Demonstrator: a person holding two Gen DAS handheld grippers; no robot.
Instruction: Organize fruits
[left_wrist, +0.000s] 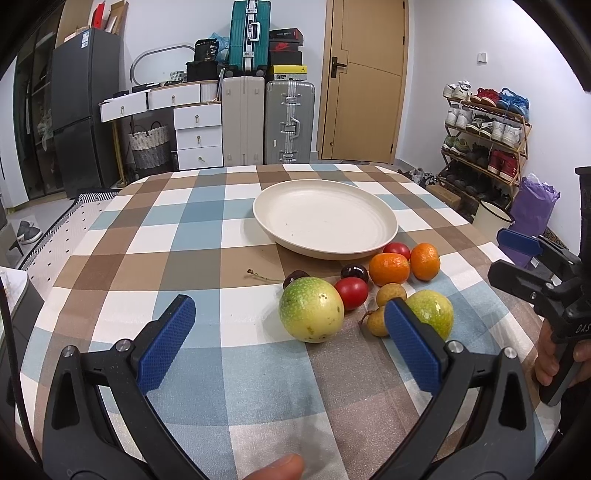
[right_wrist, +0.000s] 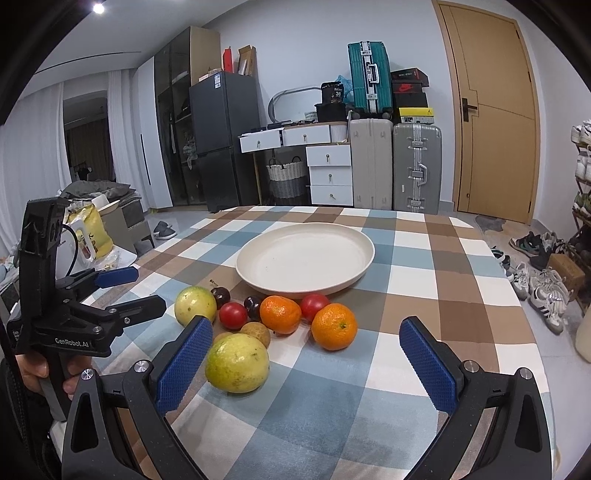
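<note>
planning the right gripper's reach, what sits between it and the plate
In the right wrist view, the open right gripper faces the plate across two oranges and a red tomato.

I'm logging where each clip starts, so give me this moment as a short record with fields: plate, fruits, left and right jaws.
plate: cream plate, nothing on it
fruits: two green-yellow fruits, two oranges, two red tomatoes, two dark cherries, two small brown fruits, all on the checked tablecloth in front of the plate
left gripper: jaws open, holding nothing
right gripper: jaws open, holding nothing
</note>
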